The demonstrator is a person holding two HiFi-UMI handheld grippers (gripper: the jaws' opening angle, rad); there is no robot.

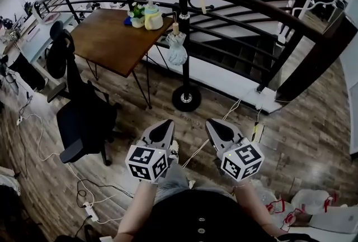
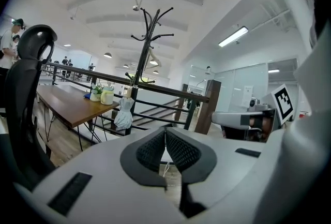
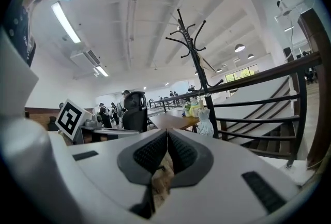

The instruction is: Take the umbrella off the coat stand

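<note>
A folded pale umbrella [image 1: 177, 47] with a wooden handle hangs low on the black coat stand [image 1: 183, 23], which rises from a round base in front of the railing. Both grippers are held side by side near the person's body, well short of the stand. My left gripper [image 1: 165, 126] is shut with nothing between its pads, and my right gripper [image 1: 213, 124] is shut and empty too. In the left gripper view the umbrella [image 2: 124, 113] hangs left of the closed jaws [image 2: 165, 131]. In the right gripper view the umbrella [image 3: 206, 122] hangs on the stand [image 3: 192, 57], right of the jaws [image 3: 167, 134].
A wooden table [image 1: 106, 39] with a yellow jar [image 1: 152, 16] and a small plant stands left of the stand. A black office chair [image 1: 78, 107] is at the left. The dark railing [image 1: 257, 9] and stairs run behind. Cables and a power strip [image 1: 89, 211] lie on the floor.
</note>
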